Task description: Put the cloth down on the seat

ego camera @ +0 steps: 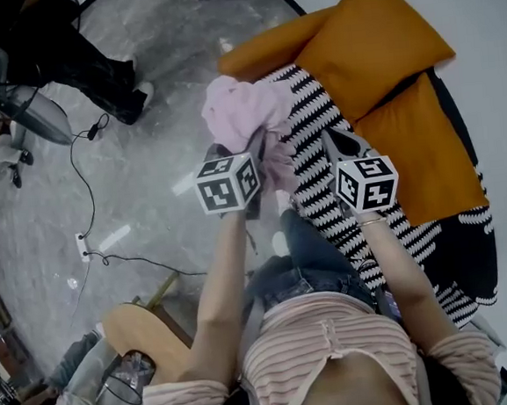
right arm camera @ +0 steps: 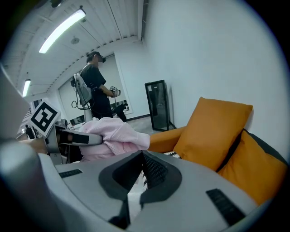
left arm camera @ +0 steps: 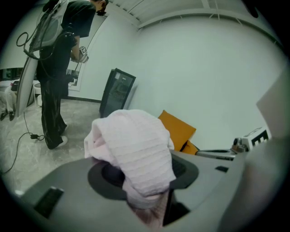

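Note:
A pink cloth [ego camera: 243, 108] hangs bunched in the air over the near-left edge of the seat [ego camera: 317, 117], which is covered with a black-and-white striped blanket. My left gripper [ego camera: 261, 142] is shut on the cloth from below. In the left gripper view the cloth [left arm camera: 136, 145] drapes over the jaws and hides their tips. My right gripper [ego camera: 336, 143] hovers over the striped blanket just right of the cloth, apart from it. Its jaws [right arm camera: 142, 158] meet at the tips with nothing between them. The cloth [right arm camera: 115, 133] shows to its left.
Two orange cushions [ego camera: 372, 41] [ego camera: 425, 142] lean at the back of the seat. A person in black [ego camera: 91, 61] stands on the grey floor at left. A cable and power strip [ego camera: 83, 247] lie there. A wooden stool [ego camera: 146, 334] is beside my leg. A black cabinet [left arm camera: 117, 90] stands by the wall.

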Demonstrator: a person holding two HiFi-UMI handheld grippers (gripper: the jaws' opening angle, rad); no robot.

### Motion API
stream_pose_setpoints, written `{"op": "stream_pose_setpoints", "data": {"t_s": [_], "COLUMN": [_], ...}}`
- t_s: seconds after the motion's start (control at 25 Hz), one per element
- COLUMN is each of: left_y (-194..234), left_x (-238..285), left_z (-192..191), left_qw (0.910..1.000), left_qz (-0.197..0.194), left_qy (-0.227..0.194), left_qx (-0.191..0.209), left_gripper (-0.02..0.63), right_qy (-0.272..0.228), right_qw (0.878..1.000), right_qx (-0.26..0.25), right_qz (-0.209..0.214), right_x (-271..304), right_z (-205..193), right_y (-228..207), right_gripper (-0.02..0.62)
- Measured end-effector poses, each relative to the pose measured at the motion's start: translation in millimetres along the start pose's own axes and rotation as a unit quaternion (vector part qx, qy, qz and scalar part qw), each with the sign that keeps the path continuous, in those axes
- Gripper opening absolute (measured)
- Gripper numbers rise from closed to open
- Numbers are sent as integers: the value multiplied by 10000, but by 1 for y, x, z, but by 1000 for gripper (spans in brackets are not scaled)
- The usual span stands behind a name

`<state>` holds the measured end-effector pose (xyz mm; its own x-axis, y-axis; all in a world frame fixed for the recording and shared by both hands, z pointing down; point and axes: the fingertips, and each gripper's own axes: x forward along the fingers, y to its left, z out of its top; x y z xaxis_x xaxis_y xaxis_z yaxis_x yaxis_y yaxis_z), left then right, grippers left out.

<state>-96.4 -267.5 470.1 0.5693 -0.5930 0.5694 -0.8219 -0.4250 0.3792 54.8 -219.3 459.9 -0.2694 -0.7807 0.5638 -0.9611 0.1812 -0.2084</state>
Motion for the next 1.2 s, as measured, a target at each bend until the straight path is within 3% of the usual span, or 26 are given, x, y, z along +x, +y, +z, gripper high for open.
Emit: {"op": "stream_pose_setpoints", "data": {"t_s": [0.44, 1.2], "left_y": [11, 23], "left_x": [95, 216], "left_z": [13, -14], "left_qw": [9987, 9936], "left_qz": [-53, -72], "left_qy": [506, 1127], "left_qx": [9, -29], "left_gripper": [218, 217], "right_qy": [331, 1034], "right_qw": [9993, 9940], "right_qx": [168, 338], "right_qz": [-74, -91], "right_x": [73, 171], "right_z": [11, -35], "right_y": [-50, -99], "right_gripper": [8, 8]}}
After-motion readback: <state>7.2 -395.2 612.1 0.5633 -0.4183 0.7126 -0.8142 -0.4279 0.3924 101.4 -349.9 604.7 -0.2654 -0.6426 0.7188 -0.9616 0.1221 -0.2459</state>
